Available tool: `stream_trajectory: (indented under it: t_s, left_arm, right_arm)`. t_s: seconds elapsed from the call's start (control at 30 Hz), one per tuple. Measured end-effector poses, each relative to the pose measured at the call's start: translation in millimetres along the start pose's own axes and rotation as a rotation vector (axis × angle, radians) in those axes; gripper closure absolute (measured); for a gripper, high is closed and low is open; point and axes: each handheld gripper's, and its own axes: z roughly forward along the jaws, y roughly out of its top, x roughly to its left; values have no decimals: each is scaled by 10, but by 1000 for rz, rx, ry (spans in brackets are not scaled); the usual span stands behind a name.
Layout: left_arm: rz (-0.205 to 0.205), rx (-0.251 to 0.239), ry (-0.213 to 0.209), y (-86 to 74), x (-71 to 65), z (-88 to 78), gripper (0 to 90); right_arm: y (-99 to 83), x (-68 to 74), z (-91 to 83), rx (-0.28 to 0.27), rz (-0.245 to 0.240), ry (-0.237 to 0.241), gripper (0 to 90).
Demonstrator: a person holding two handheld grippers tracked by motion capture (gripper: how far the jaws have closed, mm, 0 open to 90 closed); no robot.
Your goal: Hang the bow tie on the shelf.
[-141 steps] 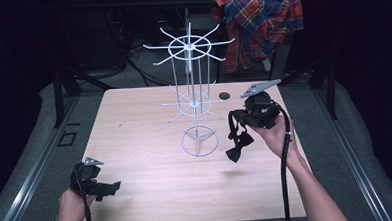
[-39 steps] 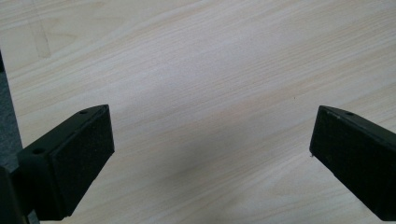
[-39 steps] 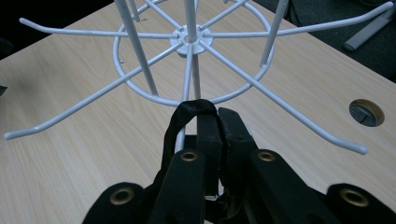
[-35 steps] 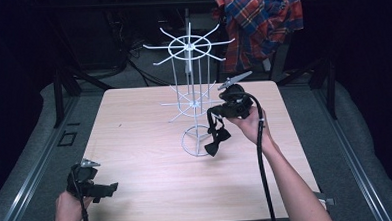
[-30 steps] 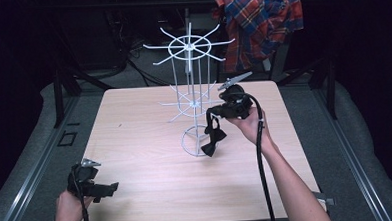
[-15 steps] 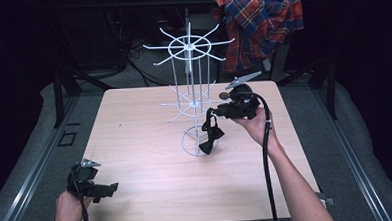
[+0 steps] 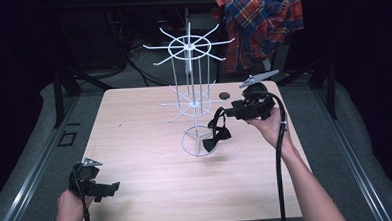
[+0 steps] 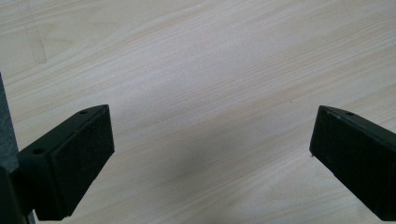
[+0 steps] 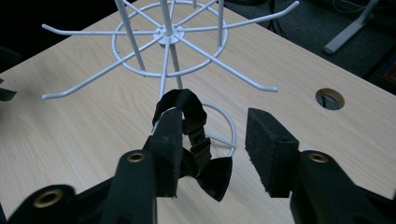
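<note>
One wire rack [image 7: 192,90], one bow tie [image 7: 216,137] (black), one plaid shirt [image 7: 258,22], two grippers.

1. A lab-like recording space is suggested by a bare wooden table [image 7: 150,142] set among dark surroundings.
2. Metal floor rails [image 7: 27,178] and loose cables [image 7: 131,53] are seen around it.
3. A plaid shirt [image 7: 260,22] is hung behind.
</note>
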Motion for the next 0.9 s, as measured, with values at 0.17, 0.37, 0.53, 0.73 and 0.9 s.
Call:
stream_trajectory:
  t_s: [0.17,0.37,0.53,0.73,0.9]
  left_arm:
    - [2,0,-2,10,-9,7,0]
    - [4,-3,-1,7,0,11,0]
    - [1,-5,-4,5,-2,7,0]
    - [0,-4,-5,8,-2,10,0]
    - [5,-5,1,8,-10,-4,0]
  right_arm:
    - [11,15,6,12,-17,-7,606]
    - [39,18,107,43,-26,-18,611]
    - [-3,-15,217,84,-16,-13,613]
    - [-32,-7,204,104,-14,-9,588]
    - [-70,48,84,121,-27,-24,514]
